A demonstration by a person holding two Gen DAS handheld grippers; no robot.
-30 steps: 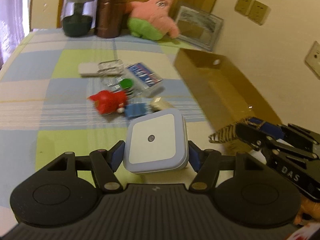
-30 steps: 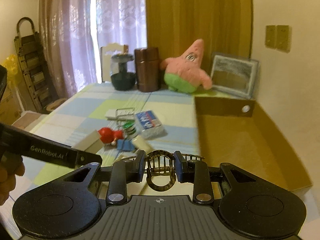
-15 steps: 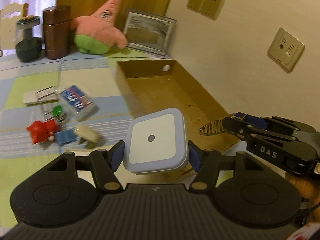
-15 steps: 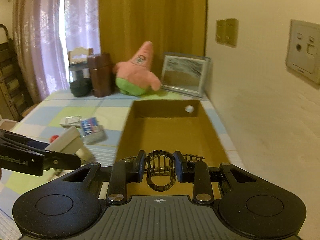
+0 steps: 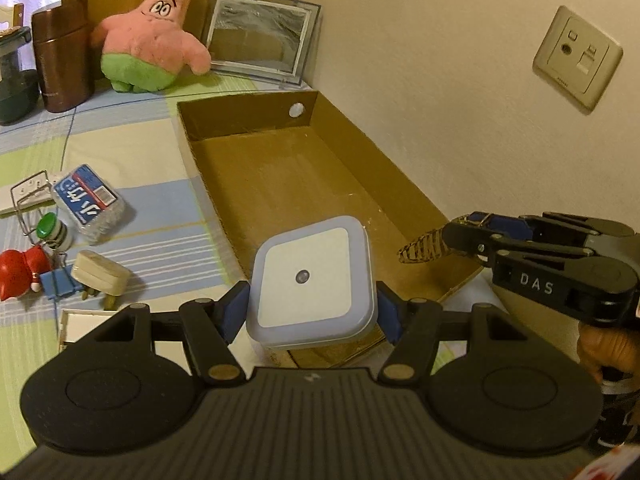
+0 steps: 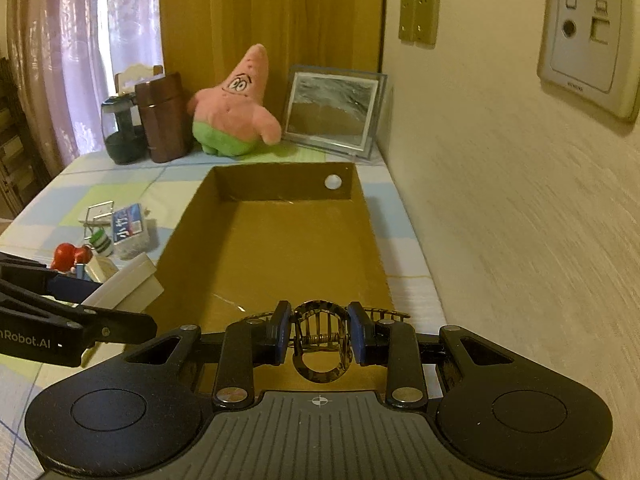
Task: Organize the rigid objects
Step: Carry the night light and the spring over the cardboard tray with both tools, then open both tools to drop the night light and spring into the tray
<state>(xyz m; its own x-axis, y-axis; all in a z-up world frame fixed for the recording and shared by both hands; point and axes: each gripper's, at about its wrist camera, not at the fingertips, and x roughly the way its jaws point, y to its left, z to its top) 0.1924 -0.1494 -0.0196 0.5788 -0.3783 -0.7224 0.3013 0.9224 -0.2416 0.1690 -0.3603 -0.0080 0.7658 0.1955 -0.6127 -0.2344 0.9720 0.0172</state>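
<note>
My left gripper [image 5: 312,308] is shut on a square white night light with a pale blue rim [image 5: 312,280], held above the near end of an open cardboard box [image 5: 280,176]. My right gripper [image 6: 319,338] is shut on a tortoiseshell hair claw clip [image 6: 320,340], held over the near edge of the same box [image 6: 280,232]. The right gripper shows in the left wrist view [image 5: 472,240] at the box's near right corner, with the clip [image 5: 420,246] sticking out. The left gripper shows in the right wrist view at the left, with the night light [image 6: 124,288] in it. The box is empty.
Left of the box on the checked cloth lie a tissue pack [image 5: 86,200], a white plug [image 5: 100,276], a blue binder clip [image 5: 58,284], a red toy [image 5: 18,276], a green-capped bottle [image 5: 52,230]. A Patrick plush [image 5: 152,36], picture frame [image 5: 260,36] and brown canister [image 5: 60,52] stand behind. The wall runs right of the box.
Both grippers have swung right from the cluttered cloth to the near end of the box, each keeping hold of its object.
</note>
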